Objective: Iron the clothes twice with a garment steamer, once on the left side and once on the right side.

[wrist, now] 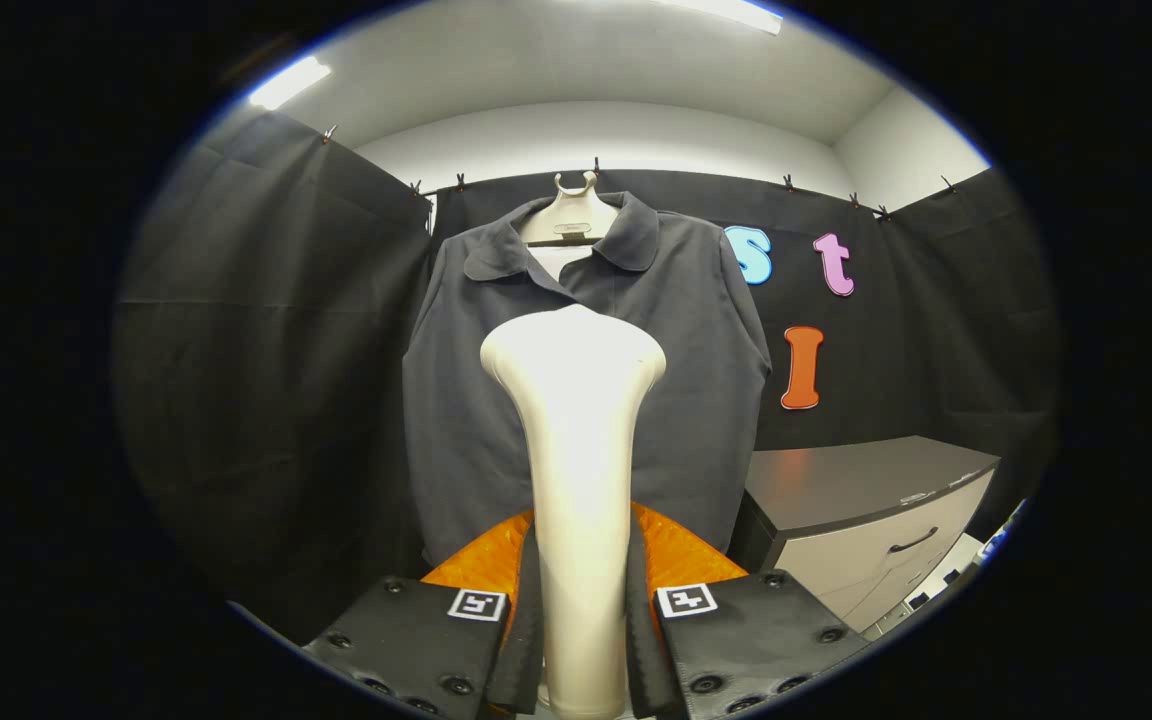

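Steamer (576,450) clamped upright between the fingers (481,640), both pads pressed on its pale handle, wide head lifted in front of the shirt. Gripper (581,650) closed on that handle, orange lining visible just behind it. Judged the approach stage of the first pass: head raised and centred before the garment, no contact with the cloth evident, though depth hard to read here.

Dark collared shirt (586,400) hung on a pale hanger (573,215) against the black cloth wall, beyond the steamer head and well above the fingers. Grey drawer cabinet (876,520) off to the right of the shirt, lower down.

Next move, as a judgement: shift the head across to the left half of the shirt, bring it up near the shoulder, close to the fabric, then draw down in one steady stroke; same again on the right half.

Pose: held level and pointed straight at the shirt's middle, handle vertical, fingers below the hem.
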